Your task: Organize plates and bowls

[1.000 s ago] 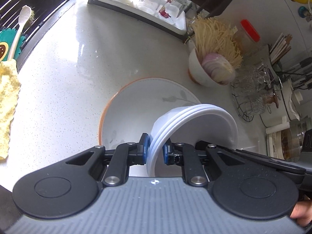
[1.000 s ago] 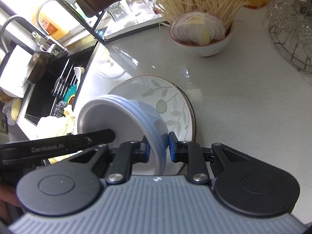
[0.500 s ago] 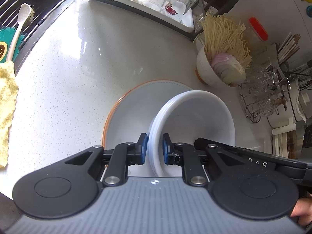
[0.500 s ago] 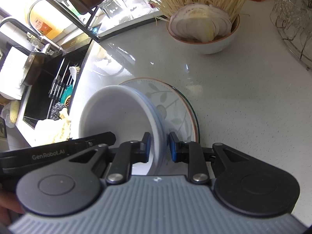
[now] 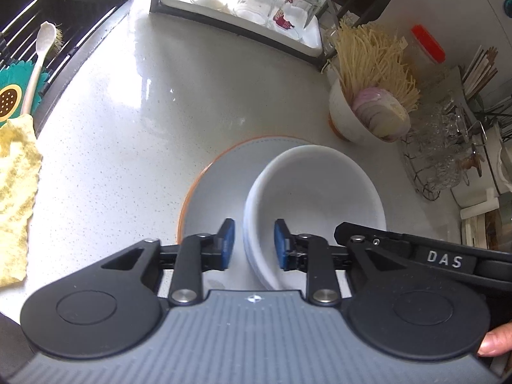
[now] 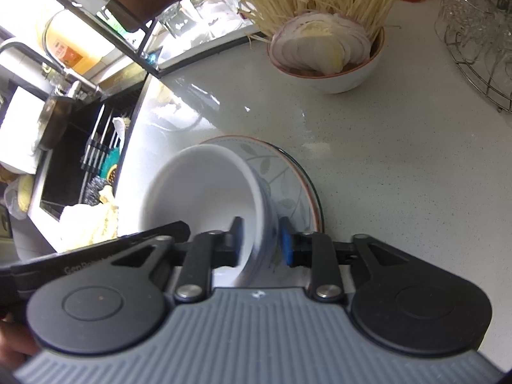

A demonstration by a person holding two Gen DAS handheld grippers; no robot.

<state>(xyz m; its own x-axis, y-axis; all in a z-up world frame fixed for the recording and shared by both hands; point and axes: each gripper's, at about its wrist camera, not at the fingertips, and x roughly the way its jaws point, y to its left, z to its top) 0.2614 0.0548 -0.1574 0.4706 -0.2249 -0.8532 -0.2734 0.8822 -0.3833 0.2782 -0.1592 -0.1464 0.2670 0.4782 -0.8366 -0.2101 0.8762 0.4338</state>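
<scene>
The bowl sits on the plate, on the near part of the counter, which suits a tidy stack: wide flat piece beneath, deeper piece on top. Both grippers straddle its rim from opposite sides, likely because a two-handed hold keeps a smooth, heavy dish level while it is set down. The left gripper has just been opening; its blue pads stand clear of the near wall, which passes between them untouched. The right gripper has likewise just been opening, with the wall between its pads and a visible gap on each side, so neither grips anything. My reading is that the bowl is released and rests on its own weight. It is round, glazed white inside, with faint ridges and a bluish tint outside; it looks hard and slippery. The plate is shallow, with an orange rim and a grey leaf print, and in the right wrist view a second rim shows under it. The counter is glossy, pale and speckled. Far right stands a noodle bowl, holding thin pale noodles and sliced onion. Far left lies a dark sink and a yellow cloth, soft and nubbly.
</scene>
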